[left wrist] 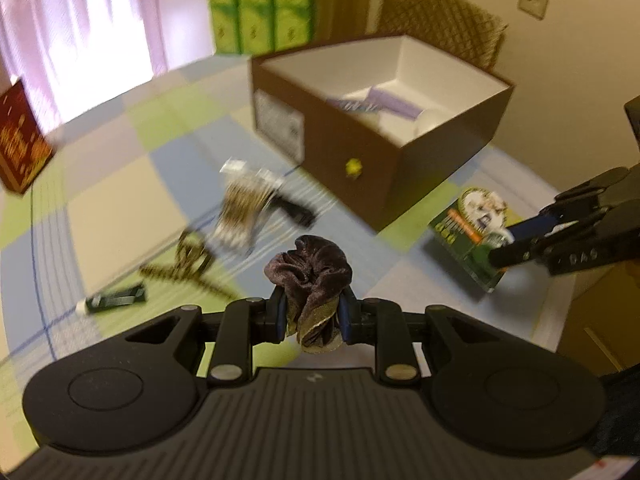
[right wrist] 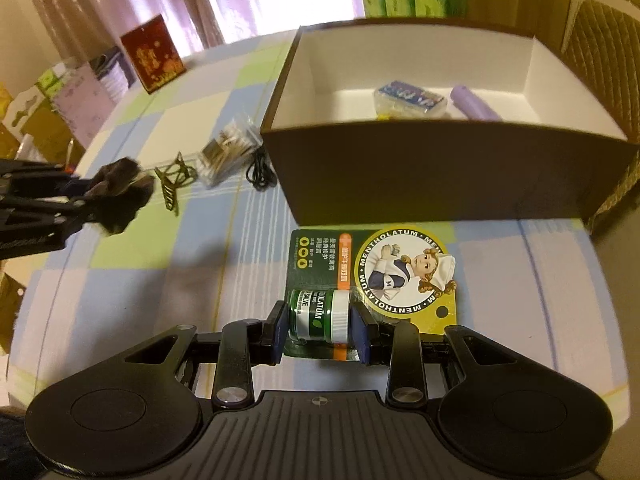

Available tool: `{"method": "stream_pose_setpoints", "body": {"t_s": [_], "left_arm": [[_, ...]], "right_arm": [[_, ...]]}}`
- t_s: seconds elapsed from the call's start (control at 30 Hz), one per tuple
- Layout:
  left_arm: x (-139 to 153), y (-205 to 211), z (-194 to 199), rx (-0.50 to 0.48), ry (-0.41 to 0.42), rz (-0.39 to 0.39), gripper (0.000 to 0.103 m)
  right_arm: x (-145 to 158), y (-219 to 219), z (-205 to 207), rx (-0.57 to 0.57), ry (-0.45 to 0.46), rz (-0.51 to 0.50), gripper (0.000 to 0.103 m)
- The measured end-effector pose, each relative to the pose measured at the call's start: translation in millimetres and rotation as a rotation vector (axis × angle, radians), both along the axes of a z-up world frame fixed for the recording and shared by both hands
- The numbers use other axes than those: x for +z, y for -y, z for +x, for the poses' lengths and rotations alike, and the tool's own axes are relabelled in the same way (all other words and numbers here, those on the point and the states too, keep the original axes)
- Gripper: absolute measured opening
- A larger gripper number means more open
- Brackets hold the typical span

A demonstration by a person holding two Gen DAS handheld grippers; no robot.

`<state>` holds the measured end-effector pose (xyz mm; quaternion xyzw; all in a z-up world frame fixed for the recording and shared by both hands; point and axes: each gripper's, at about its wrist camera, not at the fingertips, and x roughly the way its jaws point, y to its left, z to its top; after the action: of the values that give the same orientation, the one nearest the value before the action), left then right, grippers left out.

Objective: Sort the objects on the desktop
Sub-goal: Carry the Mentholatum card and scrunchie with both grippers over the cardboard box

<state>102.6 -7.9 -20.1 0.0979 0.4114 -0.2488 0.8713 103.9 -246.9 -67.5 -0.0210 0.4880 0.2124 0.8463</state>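
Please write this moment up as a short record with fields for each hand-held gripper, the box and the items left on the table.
left hand-held gripper: shut on a dark brown velvet scrunchie
right hand-held gripper: shut on the green salve jar of a carded blister pack
brown cardboard box, white inside: open, holds a blue-labelled packet and a purple tube
left on checked tablecloth: bag of cotton swabs, gold hair clip, black cable

A crumpled brown scrunchie [left wrist: 308, 280] is held at lower centre, a green Mentholatum blister card [right wrist: 374, 280] is gripped by its jar, and a hair clip [right wrist: 174, 180], swab packet [right wrist: 226, 152] and cable [right wrist: 260, 172] are scattered left of the brown box [right wrist: 440, 176].
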Motion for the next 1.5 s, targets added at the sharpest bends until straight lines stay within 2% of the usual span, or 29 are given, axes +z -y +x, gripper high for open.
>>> {"method": "stream_pose_setpoints", "body": {"t_s": [0.47,0.7,0.93,1.13,1.27,1.5], "left_arm": [[30.0,91.0,22.3,-0.07,0.085,-0.035,0.02],[39.7,121.6,45.0,-0.058,0.128,-0.036,0.02],[46.2,144.3,75.3,-0.034,0.157,-0.008,0.021],[45.9,166.8,113.2,-0.03,0.16,0.021,0.021],[36.8,181.3,140.5,-0.031,0.153,0.07,0.021],[5.1,196.9,186.2,-0.002,0.062,0.136,0.021]], "right_arm": [[67.7,64.8,16.0,0.072,0.104,0.084,0.031],[85.9,79.8,46.3,0.134,0.162,0.103,0.031],[102.9,88.5,99.9,0.205,0.282,0.048,0.031],[90.7,92.1,154.9,0.228,0.302,0.014,0.031],[75.1,93.1,187.1,0.248,0.274,0.008,0.031],[41.7,87.8,231.0,0.287,0.2,-0.029,0.031]]}}
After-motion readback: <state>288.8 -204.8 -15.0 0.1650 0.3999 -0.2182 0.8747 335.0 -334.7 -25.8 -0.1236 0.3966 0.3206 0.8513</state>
